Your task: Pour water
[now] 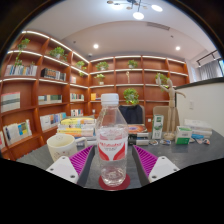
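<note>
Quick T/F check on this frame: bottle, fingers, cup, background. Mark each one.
1. A clear water bottle with a red label stands between the fingers. True.
2. The bottle's cap is off. False: a white cap sits on its neck.
3. The bottle lies on its side. False: it stands upright on the grey table.
4. A pale cup stands to the left of the bottle. True.
5. The wall behind is bare. False: lit wooden shelves with books and potted plants run along it.
6. The fingers hold the bottle off the table. False: it rests on the table, and whether the pads press on it cannot be told.
</note>
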Available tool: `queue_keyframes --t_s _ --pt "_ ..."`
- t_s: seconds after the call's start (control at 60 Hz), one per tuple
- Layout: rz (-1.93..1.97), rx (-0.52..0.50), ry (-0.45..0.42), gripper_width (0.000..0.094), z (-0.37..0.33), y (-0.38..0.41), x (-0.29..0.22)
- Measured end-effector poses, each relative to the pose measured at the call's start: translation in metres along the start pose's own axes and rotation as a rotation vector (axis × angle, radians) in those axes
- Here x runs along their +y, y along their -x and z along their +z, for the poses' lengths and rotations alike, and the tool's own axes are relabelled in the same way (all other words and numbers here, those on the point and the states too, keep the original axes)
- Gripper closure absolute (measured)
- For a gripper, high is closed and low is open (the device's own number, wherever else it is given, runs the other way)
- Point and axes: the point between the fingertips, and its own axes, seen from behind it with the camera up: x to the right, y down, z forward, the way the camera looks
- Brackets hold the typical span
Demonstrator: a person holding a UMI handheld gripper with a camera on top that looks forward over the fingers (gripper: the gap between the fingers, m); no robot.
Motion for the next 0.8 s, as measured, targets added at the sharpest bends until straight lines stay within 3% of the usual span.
queue_keyframes --t_s 0.417,0.8 --pt "0.014 0.199 0.057 0.0156 -0.111 -0.031 0.005" --pt "0.041 0.265 0.047 0.0158 -0.164 -0.057 0.0"
